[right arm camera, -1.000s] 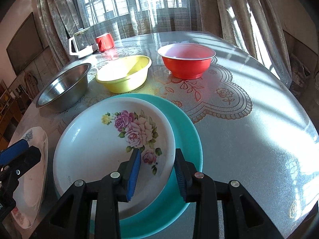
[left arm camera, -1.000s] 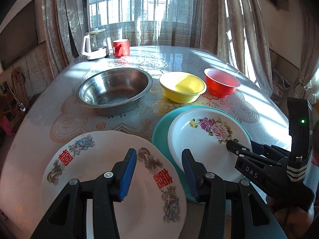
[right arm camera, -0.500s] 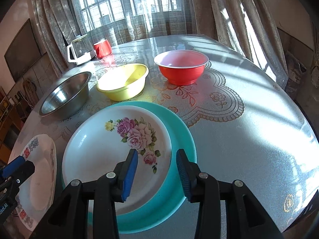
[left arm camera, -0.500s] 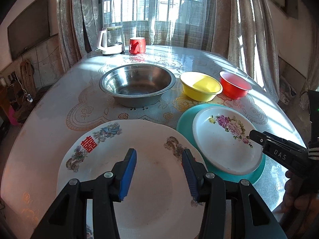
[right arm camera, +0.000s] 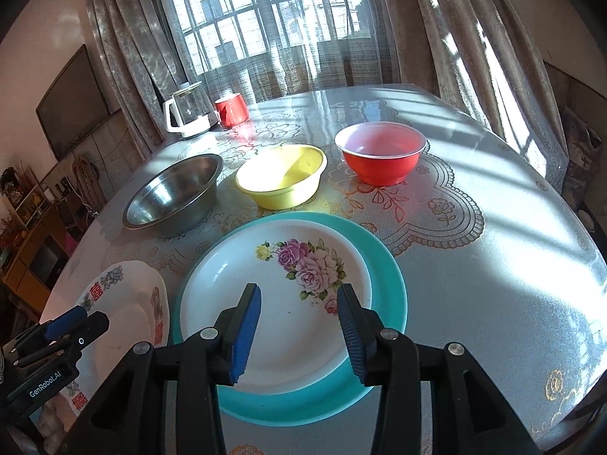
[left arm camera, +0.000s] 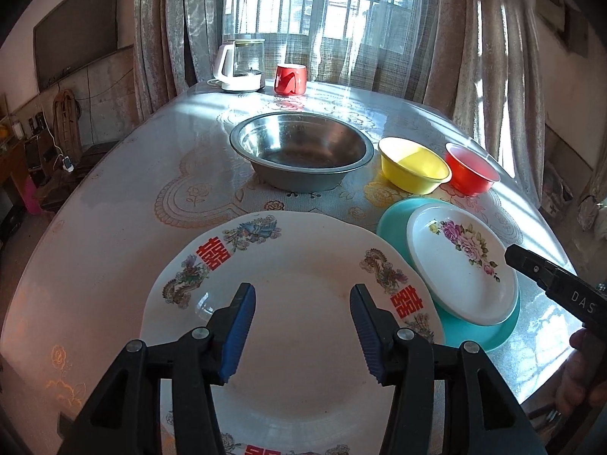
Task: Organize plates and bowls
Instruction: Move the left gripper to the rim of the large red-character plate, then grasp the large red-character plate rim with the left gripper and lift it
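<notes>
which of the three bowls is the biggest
The stainless steel bowl, widest of the three and the only metal one; the yellow bowl and red bowl beside it are smaller and coloured.

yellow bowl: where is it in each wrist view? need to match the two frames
Left wrist: yellow bowl right of centre, between the steel bowl and the red bowl.
Right wrist: yellow bowl centre, just beyond the teal plate.
Shared landmark: red mug beside the kettle.

Rose-patterned white plate [right arm camera: 273, 303] on teal plate [right arm camera: 387, 288]
</notes>
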Demonstrator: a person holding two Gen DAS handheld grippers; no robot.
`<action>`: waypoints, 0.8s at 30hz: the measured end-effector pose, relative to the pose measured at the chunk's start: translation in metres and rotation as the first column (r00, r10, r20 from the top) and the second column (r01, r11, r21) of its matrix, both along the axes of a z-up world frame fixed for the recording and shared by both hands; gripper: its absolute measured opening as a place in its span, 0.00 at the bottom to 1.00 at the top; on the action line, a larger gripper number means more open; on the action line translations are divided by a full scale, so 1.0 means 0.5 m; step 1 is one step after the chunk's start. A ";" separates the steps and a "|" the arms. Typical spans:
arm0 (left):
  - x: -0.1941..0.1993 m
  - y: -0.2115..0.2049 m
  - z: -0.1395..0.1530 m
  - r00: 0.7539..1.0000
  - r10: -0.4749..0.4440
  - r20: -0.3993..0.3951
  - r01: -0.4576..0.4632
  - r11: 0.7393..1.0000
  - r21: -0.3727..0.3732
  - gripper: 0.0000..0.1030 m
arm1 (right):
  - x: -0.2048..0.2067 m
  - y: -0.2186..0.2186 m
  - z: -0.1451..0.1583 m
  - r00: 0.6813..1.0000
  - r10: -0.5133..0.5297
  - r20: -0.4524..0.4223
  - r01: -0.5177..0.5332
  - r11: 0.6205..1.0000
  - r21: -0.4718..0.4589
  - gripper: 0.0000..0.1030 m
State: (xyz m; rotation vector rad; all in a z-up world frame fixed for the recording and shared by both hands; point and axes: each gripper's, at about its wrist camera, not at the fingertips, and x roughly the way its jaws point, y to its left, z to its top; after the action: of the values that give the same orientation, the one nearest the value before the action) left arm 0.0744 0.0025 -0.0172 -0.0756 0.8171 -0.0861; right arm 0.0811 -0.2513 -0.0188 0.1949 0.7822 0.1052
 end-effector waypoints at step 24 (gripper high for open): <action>-0.026 0.211 -0.008 0.969 0.247 -0.001 -0.246 0.966 -0.086 0.57 | -0.055 0.149 -0.056 0.895 0.441 -0.069 -0.412 0.877 0.248 0.41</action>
State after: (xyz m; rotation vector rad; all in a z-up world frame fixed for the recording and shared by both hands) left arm 0.0613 0.1082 -0.0210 -0.2563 0.7882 0.1136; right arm 0.0537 -0.1766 -0.0468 0.2444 0.9286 0.6119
